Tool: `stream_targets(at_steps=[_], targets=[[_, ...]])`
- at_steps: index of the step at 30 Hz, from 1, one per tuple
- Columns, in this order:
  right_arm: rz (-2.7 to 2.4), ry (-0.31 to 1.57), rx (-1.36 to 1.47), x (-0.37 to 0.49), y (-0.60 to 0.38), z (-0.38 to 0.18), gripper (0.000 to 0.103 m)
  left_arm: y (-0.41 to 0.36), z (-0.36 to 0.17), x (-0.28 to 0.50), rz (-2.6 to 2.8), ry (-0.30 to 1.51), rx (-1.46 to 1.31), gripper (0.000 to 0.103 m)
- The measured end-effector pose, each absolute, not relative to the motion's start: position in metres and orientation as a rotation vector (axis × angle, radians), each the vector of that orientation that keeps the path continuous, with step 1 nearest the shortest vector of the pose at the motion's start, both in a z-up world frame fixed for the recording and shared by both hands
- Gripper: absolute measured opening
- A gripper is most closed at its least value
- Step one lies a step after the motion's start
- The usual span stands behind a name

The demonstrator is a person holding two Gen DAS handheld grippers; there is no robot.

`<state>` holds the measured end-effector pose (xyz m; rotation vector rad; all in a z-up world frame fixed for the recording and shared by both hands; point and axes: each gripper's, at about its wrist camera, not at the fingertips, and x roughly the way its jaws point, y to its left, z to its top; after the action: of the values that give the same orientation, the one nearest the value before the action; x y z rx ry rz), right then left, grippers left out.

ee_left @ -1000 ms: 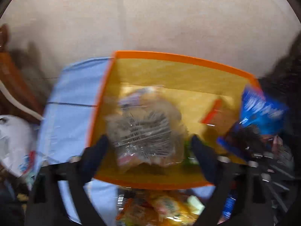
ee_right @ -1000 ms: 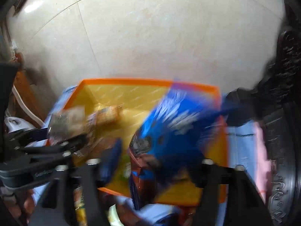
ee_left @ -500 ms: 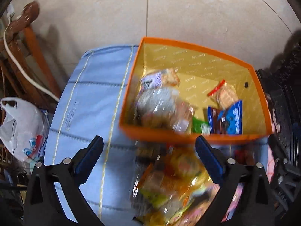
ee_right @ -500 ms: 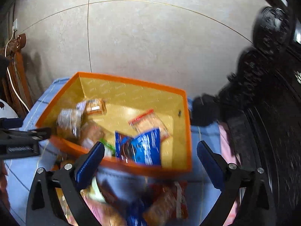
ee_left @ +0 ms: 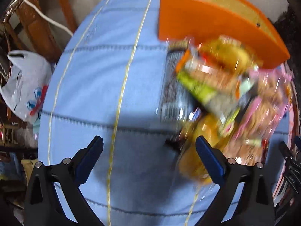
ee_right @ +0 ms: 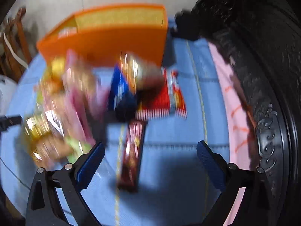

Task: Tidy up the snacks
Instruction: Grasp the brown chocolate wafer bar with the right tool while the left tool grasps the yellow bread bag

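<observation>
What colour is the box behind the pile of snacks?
Orange outside, yellow inside. The box shows best in the right wrist view.

Snack pile (ee_left: 225, 98) smeared by motion blur in the left wrist view; labels unreadable, single packets hard to separate, right part cut off by the picture's edge. Same pile blurred in the right wrist view, where only a blue packet (ee_right: 122, 92), a red packet (ee_right: 163, 101) and a long dark bar (ee_right: 131, 156) can be told apart, print illegible. Orange box (ee_left: 207, 28) cropped at the top edge in the left wrist view; contents hidden behind its near wall in both views. Blue cloth (ee_left: 112, 75) partly covered by the pile. White bag (ee_left: 24, 82) clipped at the left edge, print too smeared to read.
</observation>
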<state>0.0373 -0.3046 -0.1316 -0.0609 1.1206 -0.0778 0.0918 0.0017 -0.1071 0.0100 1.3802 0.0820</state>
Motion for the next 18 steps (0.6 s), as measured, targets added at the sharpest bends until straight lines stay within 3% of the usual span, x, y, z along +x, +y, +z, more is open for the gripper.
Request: stream_targets(at_steps=[4,9,10,12,18], targets=[[-0.093,1.185,-0.072,0.042,-0.299,-0.157,0.067,0.004,-0.110,0.079,0.096,1.384,0.029,0.097],[-0.077,1.213,-0.099,0.059,-0.285,-0.175,0.063,0.003,-0.106,0.071,0.097,1.373,0.054,0.097],[-0.075,1.215,-0.124,0.061,-0.282,-0.179,0.058,0.003,-0.107,0.069,0.100,1.376,0.059,0.097],[-0.022,1.205,-0.064,0.060,-0.283,-0.179,0.024,0.005,-0.109,0.070,0.108,1.385,0.059,0.097],[-0.014,1.219,0.068,0.045,-0.304,-0.162,0.023,0.011,-0.113,0.080,0.120,1.389,0.050,0.097]])
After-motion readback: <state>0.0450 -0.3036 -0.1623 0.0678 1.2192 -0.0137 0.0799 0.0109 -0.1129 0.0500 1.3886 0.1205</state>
